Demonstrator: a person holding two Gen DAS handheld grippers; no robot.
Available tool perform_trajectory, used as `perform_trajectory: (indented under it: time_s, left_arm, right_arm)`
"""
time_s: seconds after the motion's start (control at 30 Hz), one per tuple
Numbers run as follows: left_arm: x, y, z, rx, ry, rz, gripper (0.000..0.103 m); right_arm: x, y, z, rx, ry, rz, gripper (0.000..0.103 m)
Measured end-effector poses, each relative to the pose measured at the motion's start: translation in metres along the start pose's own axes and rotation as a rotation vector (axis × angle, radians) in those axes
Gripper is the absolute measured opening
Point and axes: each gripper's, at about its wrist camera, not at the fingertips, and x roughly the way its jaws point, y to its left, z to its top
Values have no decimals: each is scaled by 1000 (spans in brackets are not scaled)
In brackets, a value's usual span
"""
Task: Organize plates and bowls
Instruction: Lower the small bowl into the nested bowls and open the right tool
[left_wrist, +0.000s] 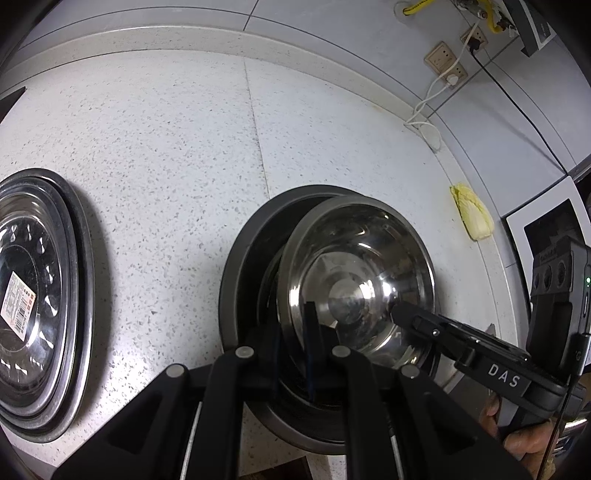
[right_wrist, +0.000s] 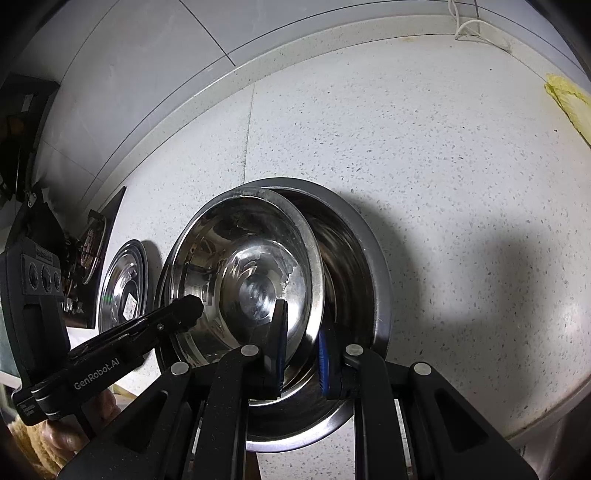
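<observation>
Home kitchen. White speckled stone countertop (left_wrist: 166, 147) with a raised back edge, grey tiled wall (left_wrist: 332, 29), beige wall sockets (left_wrist: 443, 61) with white and black cables plugged in, pale yellow napa cabbage (left_wrist: 472, 214) on the counter, stacked shiny steel plates (left_wrist: 33, 295), black stove edge (right_wrist: 92, 258).

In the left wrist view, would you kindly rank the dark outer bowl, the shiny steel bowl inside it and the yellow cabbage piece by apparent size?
1. dark outer bowl
2. shiny steel bowl
3. yellow cabbage piece, though it lies farther from the camera, so it may look smaller than it is.
</observation>
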Motion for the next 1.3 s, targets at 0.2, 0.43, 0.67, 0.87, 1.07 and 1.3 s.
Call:
perform_trajectory:
  time_s: [0.2,0.43,0.67,0.87,1.07,1.3]
  left_arm:
    - [0,-1,0,10,-7,5,11]
    - [0,-3,0,16,-13,9,11]
    - [0,-4,0,17,-13,9,11]
    - [0,-4,0,18,-11,10,11]
    - [0,-5,-1,23,-8,11,12]
    - [-4,-11,-3,77,-7,0,25]
  right_arm:
    - [-1,0,-2,-2,-1,1,13]
    - [-2,0,-3,-2,-4,3,13]
    - [-2,0,-3,-1,-5,5,13]
    - [-2,-1,-2,0,-5,6,13]
    - [-5,0,-1,-7,-14,-2,13]
    - [-11,-4,1,-1,-33,-23,13]
